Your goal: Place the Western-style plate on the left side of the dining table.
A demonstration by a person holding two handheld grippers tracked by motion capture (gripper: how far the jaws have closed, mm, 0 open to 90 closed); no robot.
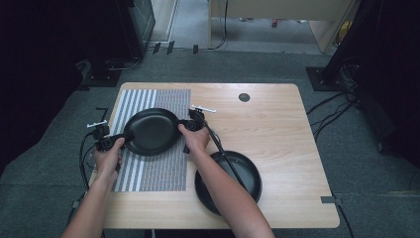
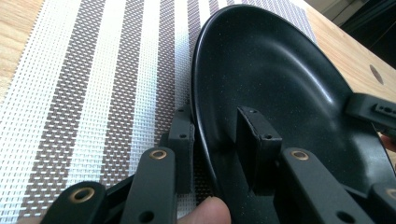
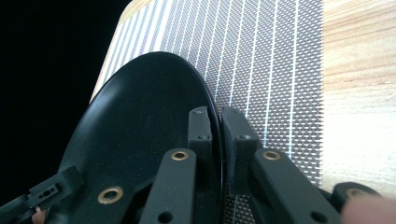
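Note:
A shallow black pan (image 1: 151, 131) lies over a striped placemat (image 1: 163, 173), with a gripper at each side. My left gripper (image 1: 121, 140) straddles its near-left rim. In the left gripper view (image 2: 217, 114) one jaw stands outside the pan (image 2: 280, 79) and one inside, with a gap to the wall, so it is open. My right gripper (image 1: 181, 126) is at the opposite rim. In the right gripper view (image 3: 215, 114) its two jaws hug the thin rim of the pan (image 3: 140, 121) closely, shut on it.
A second black pan (image 1: 247, 173) sits on the wooden table (image 1: 277, 129) at the front right, partly under the right forearm. A round dark grommet (image 1: 244, 97) is near the far edge. Cables trail from both grippers.

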